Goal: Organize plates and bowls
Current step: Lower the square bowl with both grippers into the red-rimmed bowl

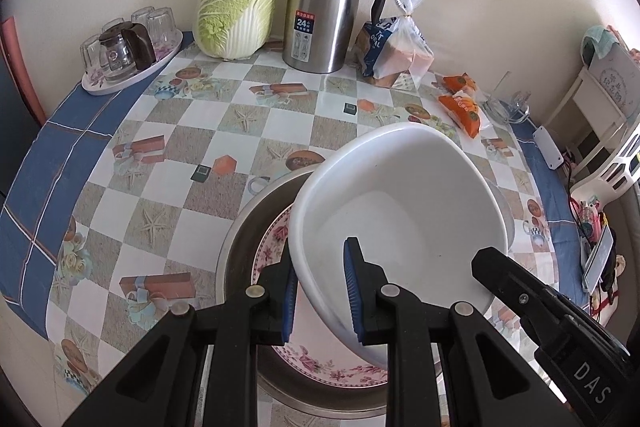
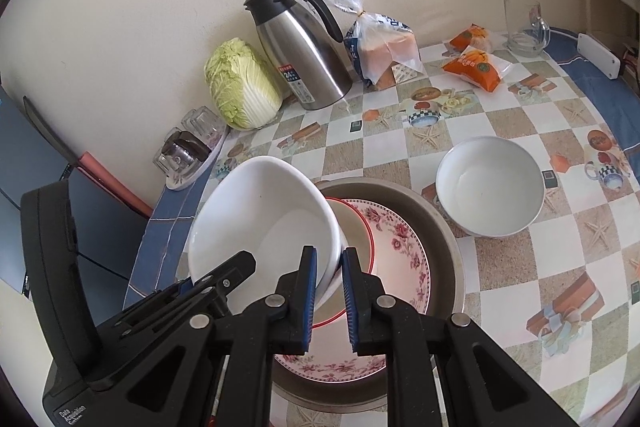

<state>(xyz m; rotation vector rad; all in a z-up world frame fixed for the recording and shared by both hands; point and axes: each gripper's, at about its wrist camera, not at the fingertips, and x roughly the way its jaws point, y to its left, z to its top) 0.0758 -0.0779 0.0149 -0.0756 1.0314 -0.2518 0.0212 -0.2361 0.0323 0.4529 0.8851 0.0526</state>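
A large white bowl (image 1: 400,195) hangs tilted above a stack, held by both grippers at once. My left gripper (image 1: 320,291) is shut on its near rim, one pad inside and one outside. My right gripper (image 2: 329,291) is shut on the bowl's (image 2: 260,211) opposite rim. Below it sits a steel basin (image 2: 440,227) holding a pink floral plate (image 2: 404,243) with a red-rimmed dish (image 2: 356,227) on top. In the left wrist view the basin (image 1: 240,239) and the floral plate (image 1: 272,239) are partly hidden by the bowl. A second white bowl (image 2: 490,183) stands upright on the table, right of the basin.
Along the wall stand a napa cabbage (image 1: 236,7), a steel thermos jug (image 1: 324,3) and a bagged loaf (image 1: 400,47). A tray of glasses (image 1: 128,55) is at the far left. Orange snack packets (image 2: 472,63), a glass mug (image 2: 524,35) and a white power strip (image 2: 598,55) lie at the right.
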